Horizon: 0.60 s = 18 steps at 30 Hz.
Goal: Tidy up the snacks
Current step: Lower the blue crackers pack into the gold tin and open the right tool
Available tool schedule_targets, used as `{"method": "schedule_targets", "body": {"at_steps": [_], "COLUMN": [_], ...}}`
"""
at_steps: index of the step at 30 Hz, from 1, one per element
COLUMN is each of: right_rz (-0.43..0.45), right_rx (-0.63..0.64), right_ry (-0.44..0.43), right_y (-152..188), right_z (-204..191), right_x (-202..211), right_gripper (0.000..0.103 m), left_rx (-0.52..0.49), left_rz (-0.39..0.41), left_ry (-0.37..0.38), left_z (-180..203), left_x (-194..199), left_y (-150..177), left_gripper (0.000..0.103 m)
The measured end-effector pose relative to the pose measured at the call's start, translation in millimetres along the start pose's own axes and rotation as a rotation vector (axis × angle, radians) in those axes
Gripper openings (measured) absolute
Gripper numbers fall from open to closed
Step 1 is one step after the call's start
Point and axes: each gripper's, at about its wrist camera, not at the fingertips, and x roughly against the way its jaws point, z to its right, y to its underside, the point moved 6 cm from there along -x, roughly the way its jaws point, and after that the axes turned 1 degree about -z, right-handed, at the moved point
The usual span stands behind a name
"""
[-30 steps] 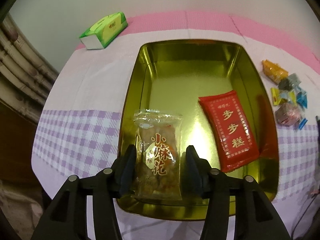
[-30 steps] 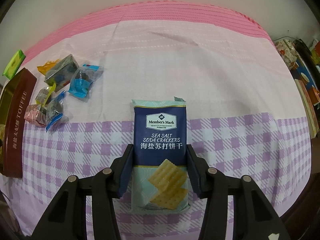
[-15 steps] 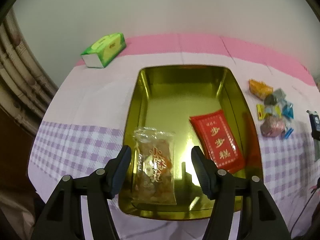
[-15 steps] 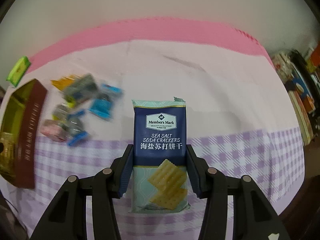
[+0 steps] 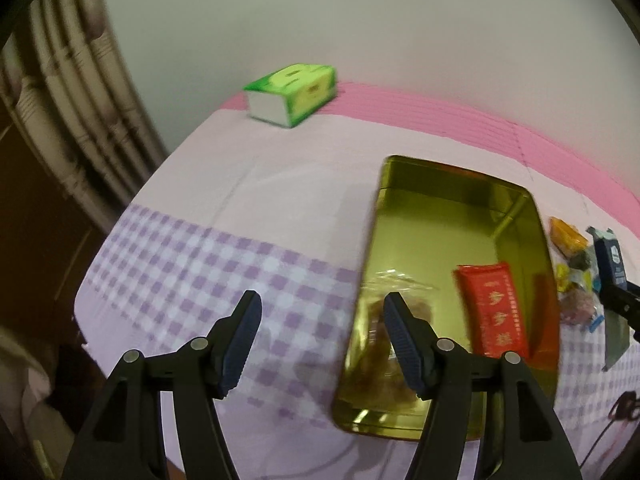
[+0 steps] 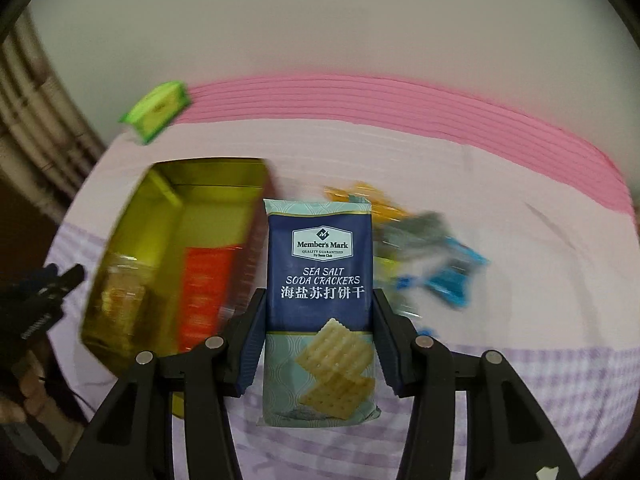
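A gold tin [image 5: 374, 240] lies open on the checked tablecloth. In it are a clear bag of fried dough twists [image 5: 378, 344] and a red packet [image 5: 492, 312]. My left gripper [image 5: 320, 300] hangs above the cloth just left of the tin, its jaws opening with nothing between them. My right gripper [image 6: 319, 296] is shut on a blue soda cracker packet [image 6: 320, 248], held upright above the cloth between the tin [image 6: 160, 176] and a heap of small wrapped candies [image 6: 432, 248]. The cracker packet [image 5: 610, 256] also shows at the right edge of the left wrist view.
A green tissue pack [image 5: 292, 94] sits at the table's far left by the wall. Ribbed pipes [image 5: 80, 92] run down the left side. The table's near edge lies just below both grippers. A dark cable [image 5: 624, 404] lies at the lower right.
My left gripper let go of the dough twist bag in the tin, opened, and drew back up and left. My right gripper carried the cracker packet leftward to beside the tin.
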Motion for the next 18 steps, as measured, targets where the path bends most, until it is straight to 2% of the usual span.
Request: {"method": "schedule_targets", "body": {"at_steps": [9, 18], "right_rz": [-0.043, -0.113], "right_rx": [0.075, 0.089], "right_ry": [-0.097, -0.112], "right_y": [-8.5, -7.6], "right_z": [-73.8, -114.0], "right_x": [-22.0, -61.3], "right_gripper": [0.046, 0.046], "left_rx": [0.107, 0.101], "left_rz": [-0.033, -0.066], "left_ry": [-0.037, -0.044], "left_z": [-37.6, -40.6], "left_x": [-8.0, -17.7], "left_y": [5.6, 8.3], "left_gripper": [0.065, 0.065]}}
